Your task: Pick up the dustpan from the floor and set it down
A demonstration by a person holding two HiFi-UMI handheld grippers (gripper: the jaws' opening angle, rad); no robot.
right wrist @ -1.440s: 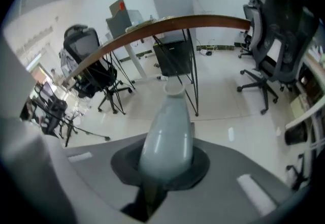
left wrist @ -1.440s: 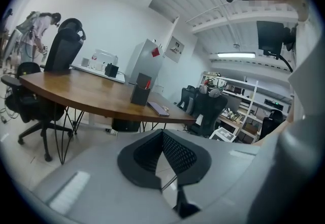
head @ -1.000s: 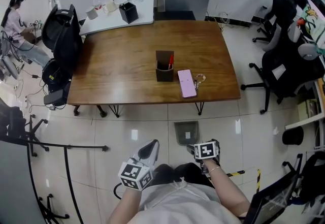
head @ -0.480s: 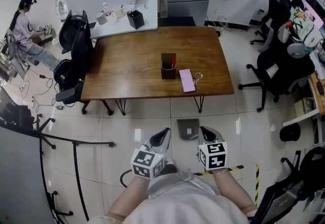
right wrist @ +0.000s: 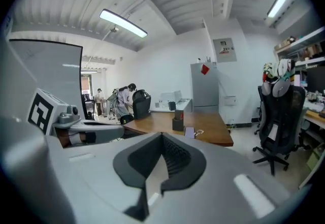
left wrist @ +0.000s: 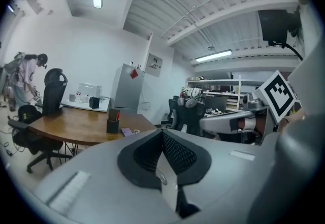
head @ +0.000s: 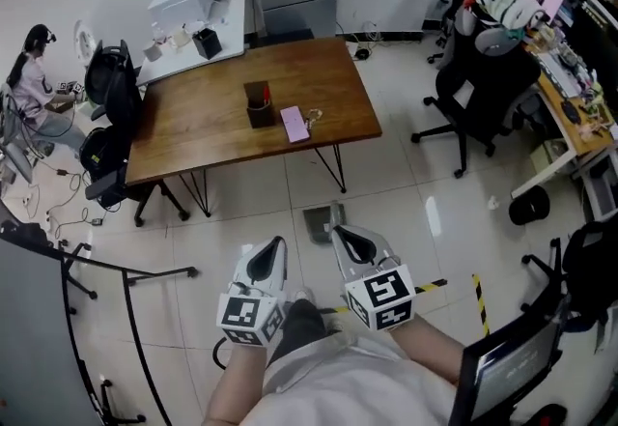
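A grey dustpan (head: 317, 224) lies flat on the pale tiled floor, in front of the wooden table (head: 193, 139). My right gripper (head: 340, 233) hovers well above it with its tip overlapping the pan's right edge in the head view. Its jaws are shut with nothing between them, and no dustpan shows in the right gripper view (right wrist: 161, 136). To its left my left gripper (head: 273, 246) is raised as well, shut and empty (left wrist: 162, 134). Both point roughly level toward the table.
On the table stand a dark pen holder (head: 258, 110), a pink phone (head: 294, 123) and keys (head: 314, 115). Black office chairs (head: 473, 91) stand right, more chairs (head: 106, 86) and a seated person (head: 34, 86) left. Black-yellow floor tape (head: 435, 285) runs near my feet.
The head view has pulled up and back from the floor. Both grippers have risen, and the right one has swung from pointing down to nearly level. The dustpan has stayed on the floor.
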